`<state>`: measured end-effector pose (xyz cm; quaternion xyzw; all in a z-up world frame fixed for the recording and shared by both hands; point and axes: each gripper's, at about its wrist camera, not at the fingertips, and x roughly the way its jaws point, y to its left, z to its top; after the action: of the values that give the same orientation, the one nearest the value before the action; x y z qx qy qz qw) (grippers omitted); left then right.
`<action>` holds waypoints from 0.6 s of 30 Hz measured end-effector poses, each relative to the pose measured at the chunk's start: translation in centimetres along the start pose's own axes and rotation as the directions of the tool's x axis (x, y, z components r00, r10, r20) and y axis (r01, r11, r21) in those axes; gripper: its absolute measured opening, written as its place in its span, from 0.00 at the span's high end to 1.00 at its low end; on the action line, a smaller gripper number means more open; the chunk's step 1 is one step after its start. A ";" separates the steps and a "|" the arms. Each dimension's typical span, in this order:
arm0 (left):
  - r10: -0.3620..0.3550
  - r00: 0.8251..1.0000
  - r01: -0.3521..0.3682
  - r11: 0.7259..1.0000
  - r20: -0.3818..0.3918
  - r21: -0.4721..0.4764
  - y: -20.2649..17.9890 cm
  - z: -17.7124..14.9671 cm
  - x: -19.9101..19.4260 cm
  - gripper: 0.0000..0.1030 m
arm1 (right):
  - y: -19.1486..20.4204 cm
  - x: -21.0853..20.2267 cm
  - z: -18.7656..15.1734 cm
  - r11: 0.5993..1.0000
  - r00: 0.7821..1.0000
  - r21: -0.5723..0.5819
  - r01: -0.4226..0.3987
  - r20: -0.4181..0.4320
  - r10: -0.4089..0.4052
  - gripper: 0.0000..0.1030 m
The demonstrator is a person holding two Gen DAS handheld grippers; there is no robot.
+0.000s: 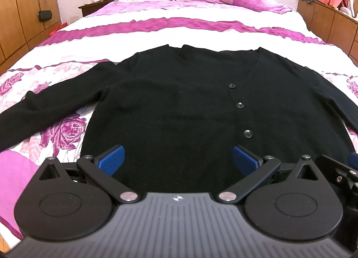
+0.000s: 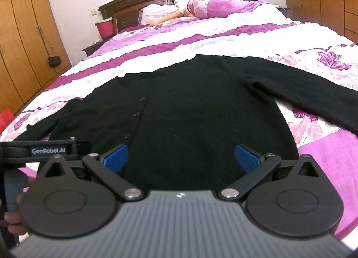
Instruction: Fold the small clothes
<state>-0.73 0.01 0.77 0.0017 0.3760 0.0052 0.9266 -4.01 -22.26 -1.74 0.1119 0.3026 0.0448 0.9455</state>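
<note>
Both grippers, left [image 1: 177, 157] and right [image 2: 181, 157], gaped empty over flat black knit cardigan [image 1: 179, 101]; a shallow pinch risked slipping.

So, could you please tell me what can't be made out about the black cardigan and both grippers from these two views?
- Cardigan hem: both views, hidden behind the gripper bodies.
- Left sleeve end: left wrist view, cut off by the left edge.
- Right sleeve cuff: right wrist view, cut off by the right edge.
- Whether the left gripper or right gripper, both open, touches the fabric: cannot tell.
- Buttons: right wrist view, too small for detail.
</note>
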 end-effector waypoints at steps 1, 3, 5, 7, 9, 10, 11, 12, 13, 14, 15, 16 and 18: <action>-0.001 1.000 0.001 1.000 0.001 0.000 0.0 0.0 0.0 0.00 | 0.0 -0.3 0.2 1.000 1.000 0.000 0.000 0.000 0.000 0.00; -0.002 1.000 0.002 1.000 0.001 0.001 -0.1 0.0 -0.1 0.00 | 0.2 -0.4 0.2 1.000 1.000 0.001 -0.002 0.004 0.002 0.00; -0.003 1.000 0.003 1.000 0.004 0.000 -0.1 0.0 -0.2 0.00 | 0.0 -0.2 0.3 1.000 1.000 0.003 -0.001 0.004 0.001 0.00; -0.004 1.000 0.004 1.000 0.004 -0.002 -0.1 0.0 -0.3 0.00 | 0.0 -0.2 0.2 1.000 1.000 0.001 0.004 0.004 -0.004 0.00; -0.007 1.000 0.007 1.000 0.002 -0.003 -0.2 0.1 -0.3 0.00 | -0.6 -0.1 0.1 1.000 1.000 -0.006 0.025 -0.018 -0.026 0.00; -0.011 1.000 0.011 1.000 0.001 -0.003 -0.3 0.1 -0.3 0.00 | -0.8 -0.1 0.1 0.999 0.999 -0.005 0.032 -0.016 -0.032 0.00; -0.014 1.000 0.014 1.000 -0.001 -0.003 -0.3 0.1 -0.4 0.00 | -1.1 -0.1 0.1 0.999 0.999 -0.003 0.039 -0.014 -0.039 0.00; -0.017 1.000 0.017 1.000 -0.003 -0.003 -0.5 0.1 -0.4 0.00 | -1.5 -0.1 0.1 0.999 0.999 -0.002 0.045 -0.008 -0.045 0.00; -0.019 1.000 0.019 1.000 -0.005 -0.002 -0.5 0.2 -0.4 0.00 | -2.0 -0.1 0.1 0.998 0.998 0.000 0.056 0.000 -0.056 0.00; -0.020 1.000 0.020 1.000 -0.006 0.000 -0.7 0.2 -0.4 0.00 | -2.4 -0.2 0.2 0.998 0.998 -0.003 0.067 0.009 -0.067 0.00; -0.020 1.000 0.020 1.000 -0.007 0.003 -0.8 0.2 -0.4 0.00 | -2.9 -0.2 0.2 0.997 0.997 -0.003 0.079 0.014 -0.079 0.00; -0.018 1.000 0.018 1.000 -0.007 0.007 -1.0 0.2 -0.3 0.00 | -3.6 -0.2 0.3 0.996 0.995 -0.005 0.093 0.024 -0.093 0.00; -0.015 1.000 0.015 1.000 -0.008 0.016 -1.2 0.2 -0.3 0.00 | -4.8 -0.2 0.5 0.993 0.992 0.001 0.119 0.028 -0.119 0.00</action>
<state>-0.79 -1.24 1.05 0.0061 0.3796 -0.0045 0.9251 -3.79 -27.08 -2.43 0.0942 0.2952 -0.0133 0.9507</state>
